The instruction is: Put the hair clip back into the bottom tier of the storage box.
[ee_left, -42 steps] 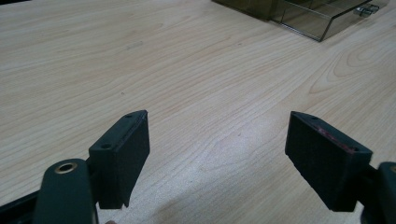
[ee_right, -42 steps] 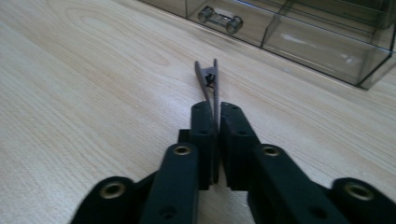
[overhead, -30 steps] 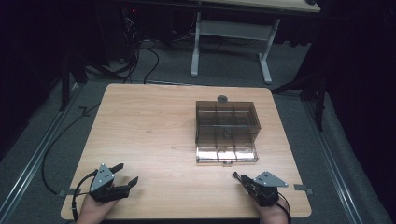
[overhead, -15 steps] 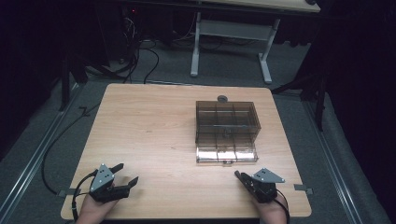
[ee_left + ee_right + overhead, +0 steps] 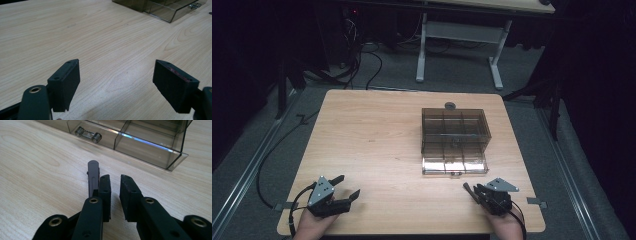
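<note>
Smoky clear plastic made up the compartment box (image 5: pixel 454 140) in the high view. It sat on the wooden table (image 5: pixel 377 130) at about 1 o'clock from the centre, with its latch (image 5: pixel 455 173) facing the person. A small round knob (image 5: pixel 450 105) lay just beyond its 12 o'clock edge. The left gripper (image 5: pixel 348 185) rested at 7 o'clock near the table's edge with its jaws spread. The right gripper (image 5: pixel 472 191) sat at 5 o'clock. Compared with a second earlier, it had crept slightly toward 11 o'clock and the box, while the left one had not stirred. I judged this to be the start of a reach for the latch, with the box not yet touched.

From the left gripper view, the left gripper (image 5: pixel 116 75) was wide apart over bare wood and held nothing. The box (image 5: pixel 160 7) lay well off at 1 o'clock.

From the right gripper view, the right gripper (image 5: pixel 115 182) was drawn nearly together, with a thin slit between the jaws and nothing in it. A slim grey bar (image 5: pixel 93 176) ran alongside one jaw; I could not tell whether it belonged to the tool. The box (image 5: pixel 150 142) lay near at 12 o'clock, and its latch (image 5: pixel 88 134) was at 11.
</note>
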Tool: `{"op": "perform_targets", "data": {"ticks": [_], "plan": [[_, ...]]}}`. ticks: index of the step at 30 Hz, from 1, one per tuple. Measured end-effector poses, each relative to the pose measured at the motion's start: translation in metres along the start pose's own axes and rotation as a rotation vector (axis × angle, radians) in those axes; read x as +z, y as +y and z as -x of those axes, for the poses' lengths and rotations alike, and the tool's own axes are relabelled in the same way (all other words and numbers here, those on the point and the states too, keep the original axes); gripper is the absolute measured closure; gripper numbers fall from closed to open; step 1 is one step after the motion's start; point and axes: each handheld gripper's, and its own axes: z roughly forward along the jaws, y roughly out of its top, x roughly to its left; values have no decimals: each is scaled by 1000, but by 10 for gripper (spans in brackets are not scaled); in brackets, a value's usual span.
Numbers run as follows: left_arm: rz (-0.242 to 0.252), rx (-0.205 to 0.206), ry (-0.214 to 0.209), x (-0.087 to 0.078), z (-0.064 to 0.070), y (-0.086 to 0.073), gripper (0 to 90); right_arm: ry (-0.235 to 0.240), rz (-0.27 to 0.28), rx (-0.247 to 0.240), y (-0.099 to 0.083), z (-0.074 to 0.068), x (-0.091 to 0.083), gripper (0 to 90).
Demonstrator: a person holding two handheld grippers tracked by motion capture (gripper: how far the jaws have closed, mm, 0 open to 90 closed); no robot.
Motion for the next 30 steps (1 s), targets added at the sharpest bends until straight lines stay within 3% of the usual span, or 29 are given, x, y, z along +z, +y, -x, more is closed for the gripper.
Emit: {"op": "perform_targets", "data": {"ticks": [1,8,18,30], "plan": [[1,0,-6,-1,0,0,222,4,-38,13,4,-1,0,782],[9,0,-12,-1,0,0,222,5,-149,29,14,3,0,738],[10,6,-12,-1,0,0,222,20,-303,-22,29,10,0,693],[14,2,-13,-1,0,-1,220,67,-411,-69,47,12,1,647]]}}
